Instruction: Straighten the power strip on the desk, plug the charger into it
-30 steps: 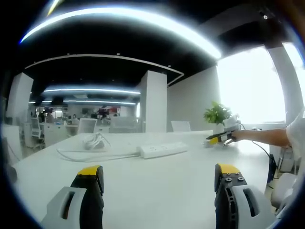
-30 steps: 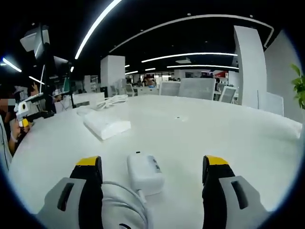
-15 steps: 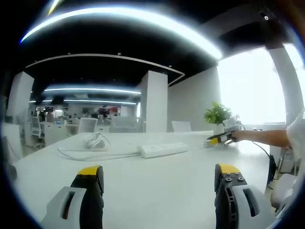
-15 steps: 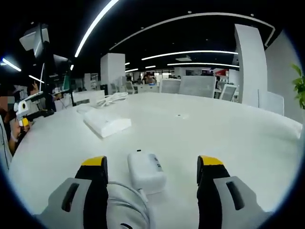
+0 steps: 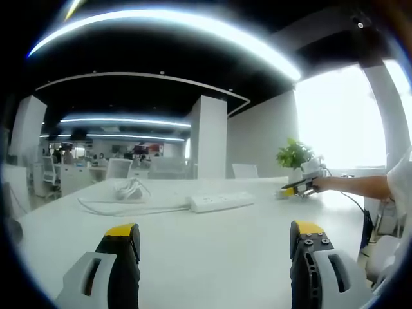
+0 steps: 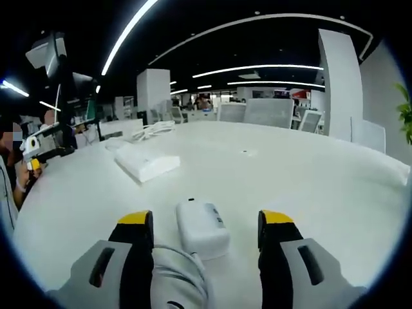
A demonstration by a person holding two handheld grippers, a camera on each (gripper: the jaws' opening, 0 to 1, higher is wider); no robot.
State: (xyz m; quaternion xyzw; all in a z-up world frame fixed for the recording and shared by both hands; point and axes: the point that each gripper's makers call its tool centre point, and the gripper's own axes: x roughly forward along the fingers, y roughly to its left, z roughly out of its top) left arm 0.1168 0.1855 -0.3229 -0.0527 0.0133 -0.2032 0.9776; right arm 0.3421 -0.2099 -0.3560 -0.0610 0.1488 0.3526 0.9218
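- Open-plan office with strip lights and a wide white table [image 5: 212,251] carries everything; the left gripper view looks across it from a low angle.
- Far left on it lies a coiled white cable [image 5: 127,190], its lead running right to the power strip [image 5: 221,201], which sits slanted and well ahead of the left gripper [image 5: 214,248].
- That left gripper hangs open and empty over bare table, unchanged over the last second, so the straightening has not yet begun.
- Further right, beside a potted plant [image 5: 293,154], the person's arm holds the right gripper [image 5: 295,188] out over the table edge.
- In the right gripper view the power strip [image 6: 146,163] lies to the upper left, and the charger [image 6: 203,221] sits between the jaws, its cord [image 6: 177,273] trailing back underneath.
- The right gripper [image 6: 206,225] has narrowed around the charger since a second ago but does not yet touch it; I judge a grasp is underway.
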